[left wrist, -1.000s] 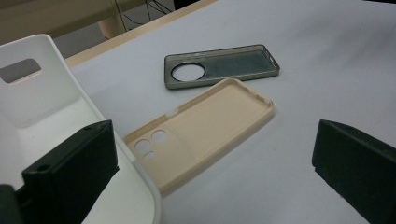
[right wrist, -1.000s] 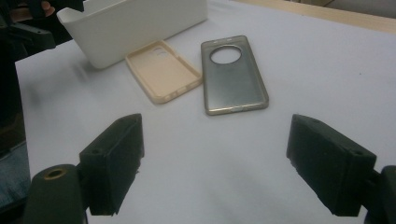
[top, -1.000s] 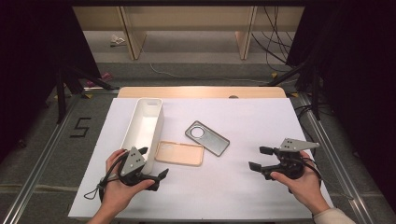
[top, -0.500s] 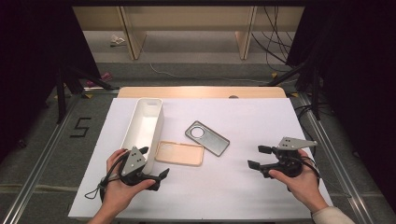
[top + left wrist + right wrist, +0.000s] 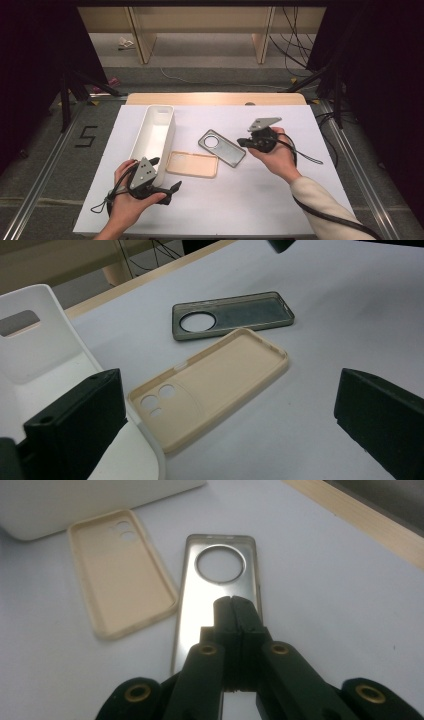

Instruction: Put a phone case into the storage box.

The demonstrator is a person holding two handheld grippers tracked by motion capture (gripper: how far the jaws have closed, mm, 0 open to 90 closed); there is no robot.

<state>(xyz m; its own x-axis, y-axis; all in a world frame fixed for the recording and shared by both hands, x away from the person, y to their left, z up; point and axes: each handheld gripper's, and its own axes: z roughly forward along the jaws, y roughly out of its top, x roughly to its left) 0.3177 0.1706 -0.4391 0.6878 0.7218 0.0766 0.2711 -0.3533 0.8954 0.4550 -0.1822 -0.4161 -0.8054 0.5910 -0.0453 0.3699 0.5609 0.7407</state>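
A grey phone case (image 5: 222,148) with a round camera hole lies open side up at the middle of the white table. A tan phone case (image 5: 192,164) lies just left of it, also open side up. My right gripper (image 5: 243,142) hovers at the grey case's right end; its jaws have just been closing and now meet with nothing between them. In the right gripper view the shut right gripper (image 5: 234,602) points over the grey case (image 5: 220,580), with the tan case (image 5: 120,570) to its left. My left gripper (image 5: 165,174) rests open near the tan case (image 5: 215,385).
A long white bin (image 5: 170,135) stands left of the cases, its near end beside my left gripper. The white sheet (image 5: 280,200) covers the table, with a wooden edge (image 5: 215,98) at the back. Metal rails and dark floor flank the table.
My right gripper moved up and to the left, from the table's right side to the grey case, and its jaws went from wide apart to shut. The left hand kept still.
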